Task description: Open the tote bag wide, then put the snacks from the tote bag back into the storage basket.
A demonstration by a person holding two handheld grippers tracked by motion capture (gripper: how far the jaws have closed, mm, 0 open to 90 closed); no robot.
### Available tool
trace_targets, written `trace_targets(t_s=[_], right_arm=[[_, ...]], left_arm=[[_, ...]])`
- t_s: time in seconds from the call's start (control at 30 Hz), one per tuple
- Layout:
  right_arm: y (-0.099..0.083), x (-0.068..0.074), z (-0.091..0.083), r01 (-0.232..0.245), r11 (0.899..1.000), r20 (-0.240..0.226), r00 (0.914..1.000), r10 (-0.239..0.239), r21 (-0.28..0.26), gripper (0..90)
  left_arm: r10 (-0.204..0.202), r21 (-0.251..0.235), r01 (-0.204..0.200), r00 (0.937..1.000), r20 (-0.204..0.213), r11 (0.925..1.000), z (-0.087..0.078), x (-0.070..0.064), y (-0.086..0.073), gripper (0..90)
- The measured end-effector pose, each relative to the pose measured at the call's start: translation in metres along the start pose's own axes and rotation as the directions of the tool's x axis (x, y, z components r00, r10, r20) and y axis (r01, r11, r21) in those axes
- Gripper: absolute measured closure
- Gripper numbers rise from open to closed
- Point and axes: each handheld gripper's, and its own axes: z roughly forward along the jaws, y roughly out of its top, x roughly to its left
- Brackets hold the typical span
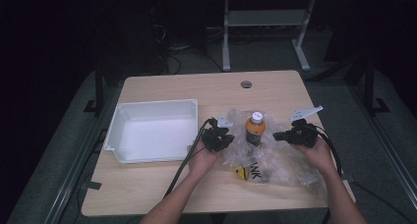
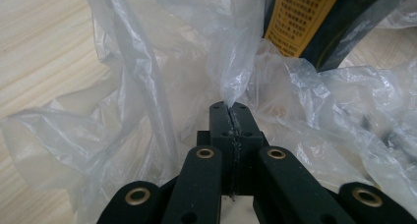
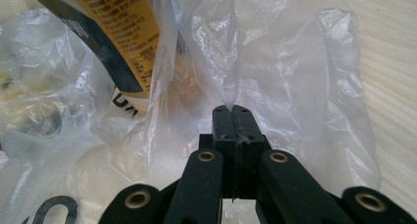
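Two grippers, left gripper (image 2: 230,106) and right gripper (image 3: 232,107), pinch the "NK"-printed plastic bag (image 1: 268,162) around the yellow-labelled bottle (image 1: 254,127).

Bare tabletop (image 1: 275,89) lies open along the far edge. The white bin (image 1: 152,130) blocks the left; the upright bottle (image 1: 255,128) stands between both grippers.

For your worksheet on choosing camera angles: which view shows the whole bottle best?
The high view: the bottle stands upright with its white cap, amid the clear plastic bag. The left gripper view shows part of its yellow label behind the plastic; the right gripper view likewise catches a stretch of label.
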Motion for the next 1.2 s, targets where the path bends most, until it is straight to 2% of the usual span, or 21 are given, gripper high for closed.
trace_targets(t_s=[0.1, 0.17, 0.2, 0.3, 0.37, 0.53, 0.57, 0.67, 0.7, 0.8, 0.87, 1.03, 1.13, 1.2], right_arm=[[0.0, 0.0, 0.0, 0.006, 1.0, 0.004, 1.0, -0.006, 0.005, 89.6], [0.0, 0.001, 0.0, 0.004, 1.0, 0.007, 1.0, -0.004, 0.006, 89.6], [0.0, 0.001, -0.001, 0.001, 1.0, 0.009, 1.0, -0.001, 0.006, 89.4], [0.001, 0.002, -0.002, -0.003, 1.0, 0.025, 0.9997, 0.002, 0.013, 84.5], [0.0, 0.001, -0.005, -0.012, 1.0, 0.029, 0.9995, 0.012, 0.001, 81.6], [-0.001, 0.005, -0.014, -0.016, 1.0, 0.048, 0.9987, 0.017, -0.021, 77.3], [-0.001, 0.005, -0.016, -0.025, 0.999, 0.051, 0.9983, 0.026, -0.028, 76.5], [-0.002, 0.005, -0.02, -0.015, 0.999, 0.054, 0.9984, 0.018, -0.044, 74.4], [-0.002, 0.008, -0.024, -0.028, 0.998, 0.058, 0.9978, 0.031, -0.053, 72.5], [-0.002, 0.011, -0.031, -0.008, 0.997, 0.067, 0.9977, 0.013, -0.073, 69.9], [-0.002, 0.012, -0.033, -0.012, 0.997, 0.067, 0.9976, 0.017, -0.074, 69.3], [-0.006, 0.016, -0.042, -0.004, 0.994, 0.056, 0.9984, 0.01, -0.111, 66.8], [-0.008, 0.018, -0.044, -0.005, 0.993, 0.044, 0.999, 0.01, -0.117, 65.8], [-0.011, 0.022, -0.044, 0.0, 0.993, 0.012, 0.9999, 0.001, -0.116, 61.9]], left_arm=[[0.007, 0.0, -0.007, 1.0, -0.003, 1.0, 0.0, -0.001, -0.002, 89.8], [-0.008, -0.009, 0.008, 1.0, 0.0, 0.9999, 0.001, -0.002, -0.003, 89.8], [-0.002, -0.009, 0.002, 1.0, 0.001, 1.0, 0.001, -0.001, -0.003, 89.8], [-0.003, -0.007, 0.003, 1.0, -0.001, 1.0, 0.001, -0.002, -0.006, 89.7], [-0.025, -0.011, 0.025, 0.9997, 0.003, 0.9996, 0.002, -0.003, -0.008, 89.7], [0.0, -0.007, 0.0, 1.0, 0.0, 1.0, 0.001, -0.003, -0.009, 89.7], [-0.011, -0.011, 0.011, 0.9999, 0.001, 0.9999, 0.001, -0.004, -0.009, 89.7], [-0.004, -0.012, 0.004, 1.0, 0.001, 0.9999, 0.001, -0.004, -0.01, 89.7], [-0.006, -0.01, 0.006, 1.0, 0.003, 0.9999, 0.0, -0.004, -0.009, 89.7], [-0.013, -0.012, 0.013, 0.9999, 0.007, 0.9998, 0.0, -0.005, -0.009, 89.7], [-0.005, -0.016, 0.005, 1.0, 0.003, 0.9999, 0.0, -0.005, -0.01, 89.7], [-0.03, -0.02, 0.031, 0.9992, 0.028, 0.9993, 0.001, -0.006, -0.014, 89.7], [-0.024, -0.022, 0.025, 0.9994, 0.026, 0.9995, 0.0, -0.006, -0.015, 89.7], [-0.028, -0.022, 0.029, 0.9992, 0.028, 0.9993, 0.001, -0.007, -0.018, 89.6]])
